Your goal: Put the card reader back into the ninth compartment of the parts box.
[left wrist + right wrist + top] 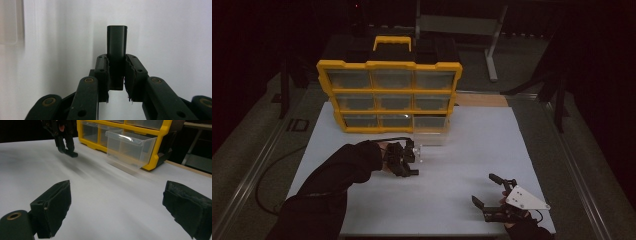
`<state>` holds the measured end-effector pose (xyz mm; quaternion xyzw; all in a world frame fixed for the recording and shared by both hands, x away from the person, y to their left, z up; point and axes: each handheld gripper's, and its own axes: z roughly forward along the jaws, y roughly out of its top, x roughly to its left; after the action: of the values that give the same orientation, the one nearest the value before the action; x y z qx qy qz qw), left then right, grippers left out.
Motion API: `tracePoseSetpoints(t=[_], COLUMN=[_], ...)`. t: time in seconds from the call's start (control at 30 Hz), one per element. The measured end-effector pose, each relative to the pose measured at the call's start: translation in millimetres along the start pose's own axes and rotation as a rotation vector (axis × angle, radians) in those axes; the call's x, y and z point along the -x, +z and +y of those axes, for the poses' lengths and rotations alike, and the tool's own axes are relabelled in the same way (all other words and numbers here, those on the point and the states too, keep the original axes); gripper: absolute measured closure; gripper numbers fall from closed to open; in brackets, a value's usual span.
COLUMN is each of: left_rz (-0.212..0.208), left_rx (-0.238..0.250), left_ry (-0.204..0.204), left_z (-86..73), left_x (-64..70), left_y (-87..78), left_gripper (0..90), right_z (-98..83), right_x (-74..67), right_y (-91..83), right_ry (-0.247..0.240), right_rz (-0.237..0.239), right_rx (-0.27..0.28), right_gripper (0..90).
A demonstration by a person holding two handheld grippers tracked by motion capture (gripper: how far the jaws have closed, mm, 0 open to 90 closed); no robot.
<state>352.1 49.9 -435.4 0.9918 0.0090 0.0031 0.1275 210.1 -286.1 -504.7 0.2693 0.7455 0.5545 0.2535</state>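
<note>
One yellow organizer is standing at the desk's far edge, showing nine clear drawers in three rows of three. One drawer, at the bottom right, is sticking out. One small black part is sitting between the left gripper's fingers. Two grippers are showing, the right gripper near the desk's near right corner.

The dark floor strip left of the table bears "ID".
</note>
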Motion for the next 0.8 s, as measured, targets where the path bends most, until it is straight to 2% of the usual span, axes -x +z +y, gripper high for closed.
tracePoseSetpoints(t=[0.57, 0.8], left_rz=[0.031, 0.041], left_rx=[0.067, 0.076], left_ry=[-0.017, -0.048], left_z=[16.5, 23.3], left_x=[-11.8, -21.0], left_y=[-36.4, -47.3], left_gripper=[74.7, 74.8], right_z=[-0.1, -0.2], right_x=[0.2, 0.0], right_y=[0.0, 0.1], right_ry=[0.004, 0.005], right_rz=[0.005, 0.004], right_rx=[-0.001, 0.0], right_gripper=[8.4, 8.4])
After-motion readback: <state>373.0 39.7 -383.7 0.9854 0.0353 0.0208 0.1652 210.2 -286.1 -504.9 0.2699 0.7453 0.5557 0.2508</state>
